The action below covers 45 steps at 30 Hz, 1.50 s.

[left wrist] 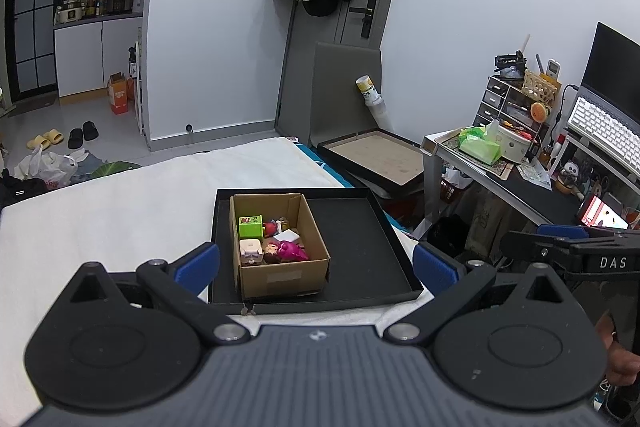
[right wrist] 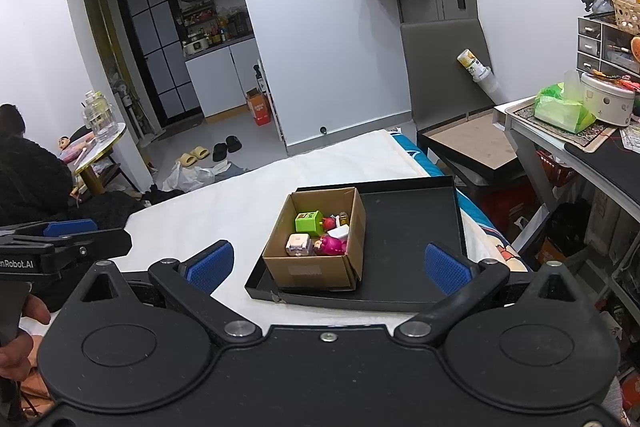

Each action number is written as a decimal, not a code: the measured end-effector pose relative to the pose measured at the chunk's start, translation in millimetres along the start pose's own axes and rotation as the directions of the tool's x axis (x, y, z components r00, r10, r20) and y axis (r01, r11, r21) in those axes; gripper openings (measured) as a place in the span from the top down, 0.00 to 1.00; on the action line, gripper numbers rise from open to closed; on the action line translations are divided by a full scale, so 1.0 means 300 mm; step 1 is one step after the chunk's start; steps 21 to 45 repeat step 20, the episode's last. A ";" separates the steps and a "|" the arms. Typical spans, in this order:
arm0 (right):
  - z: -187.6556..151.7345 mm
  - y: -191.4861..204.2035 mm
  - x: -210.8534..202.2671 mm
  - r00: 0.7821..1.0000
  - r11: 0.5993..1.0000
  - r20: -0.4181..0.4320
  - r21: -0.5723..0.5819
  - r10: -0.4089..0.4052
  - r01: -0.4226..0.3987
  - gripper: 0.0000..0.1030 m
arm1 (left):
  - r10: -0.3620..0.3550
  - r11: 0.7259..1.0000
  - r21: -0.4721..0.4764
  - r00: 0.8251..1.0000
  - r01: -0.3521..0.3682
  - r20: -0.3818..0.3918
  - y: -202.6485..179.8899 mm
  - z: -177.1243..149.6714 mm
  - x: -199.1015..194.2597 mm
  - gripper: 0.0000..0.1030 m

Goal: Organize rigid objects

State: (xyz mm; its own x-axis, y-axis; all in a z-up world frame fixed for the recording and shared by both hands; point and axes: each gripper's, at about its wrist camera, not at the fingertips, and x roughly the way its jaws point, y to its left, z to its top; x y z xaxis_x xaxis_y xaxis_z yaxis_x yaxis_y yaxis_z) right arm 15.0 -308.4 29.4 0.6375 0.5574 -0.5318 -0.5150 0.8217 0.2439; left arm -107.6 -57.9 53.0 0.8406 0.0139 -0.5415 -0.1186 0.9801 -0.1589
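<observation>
A brown cardboard box (left wrist: 284, 277) (right wrist: 316, 269) sits in the left part of a shallow black tray (left wrist: 360, 247) (right wrist: 412, 223) on a white bed. Inside the box lie several small toys: a green cube (left wrist: 250, 226) (right wrist: 308, 221), a cream cube (left wrist: 250, 250) (right wrist: 299, 245), a magenta figure (left wrist: 291, 251) (right wrist: 332, 245) and a red one (left wrist: 270, 227). My left gripper (left wrist: 316, 263) hangs open above the tray's near edge, holding nothing. My right gripper (right wrist: 328, 263) is open too, back from the tray, its fingers either side of the box in view.
The white bed (left wrist: 120, 211) (right wrist: 224, 203) spreads left of the tray. A desk (left wrist: 520, 183) (right wrist: 580, 147) crowded with drawers, a keyboard and a green bag stands to the right. A second shallow tray (left wrist: 376, 155) lies on the floor beyond the bed. A person (right wrist: 24, 163) sits far left.
</observation>
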 end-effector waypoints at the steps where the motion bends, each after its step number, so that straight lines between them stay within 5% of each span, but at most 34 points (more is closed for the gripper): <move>1: -0.001 -0.001 -0.001 1.000 1.000 0.000 -0.002 0.000 0.000 0.00 | 0.000 1.000 -0.001 1.000 0.000 0.001 0.002 0.000 0.000 0.01; 45: -0.014 0.007 0.004 1.000 1.000 -0.004 -0.006 0.001 -0.001 0.00 | 0.018 1.000 0.006 1.000 -0.018 0.022 0.013 -0.011 -0.005 0.01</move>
